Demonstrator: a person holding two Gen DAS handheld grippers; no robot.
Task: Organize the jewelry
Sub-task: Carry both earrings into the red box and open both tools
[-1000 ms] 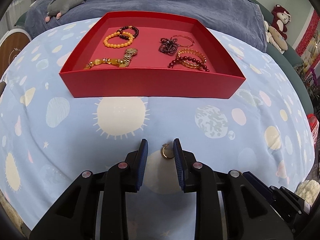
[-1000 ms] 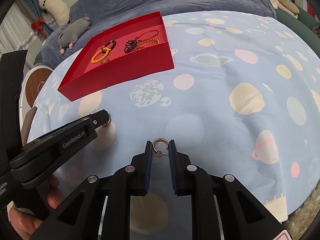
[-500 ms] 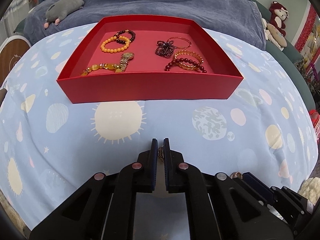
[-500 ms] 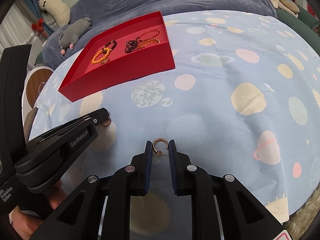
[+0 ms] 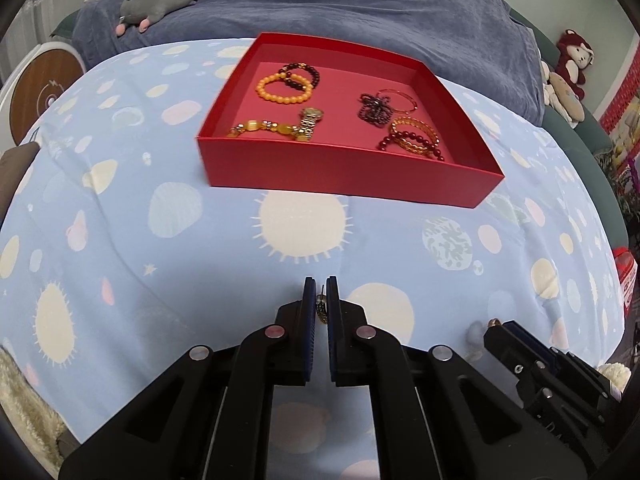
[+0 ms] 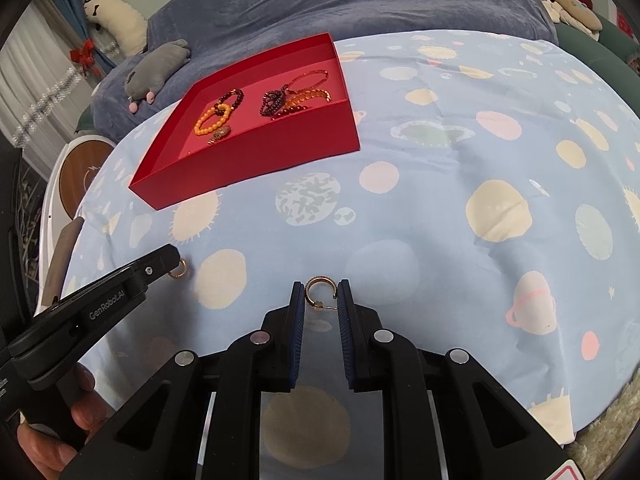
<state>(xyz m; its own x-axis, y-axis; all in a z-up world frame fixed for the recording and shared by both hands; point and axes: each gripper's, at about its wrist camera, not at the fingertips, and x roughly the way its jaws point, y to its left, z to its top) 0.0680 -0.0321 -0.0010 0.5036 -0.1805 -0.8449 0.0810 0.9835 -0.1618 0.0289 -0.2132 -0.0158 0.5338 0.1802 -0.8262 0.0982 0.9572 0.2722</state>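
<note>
Gold hoop earring (image 5: pixel 321 309) pinched edge-on between left gripper (image 5: pixel 320 292) jaws; second earring (image 6: pixel 319 293) clamped in right gripper (image 6: pixel 321 294) jaws.

The left hand-held gripper (image 5: pixel 321 296) is matte black plastic, with angular arms cut through by triangular openings and round silver rivets at the pivots. Its two fingers carry ribbed dark-blue pads (image 5: pixel 308 300). The right hand-held gripper (image 6: pixel 321 298) is built the same, with blue ribbed pads and silver rivets. Seen from the right wrist view, the left one's side bears white "GenRobot.AI" lettering and a small screw. A bare hand (image 6: pixel 60 428) grips its handle.
</note>
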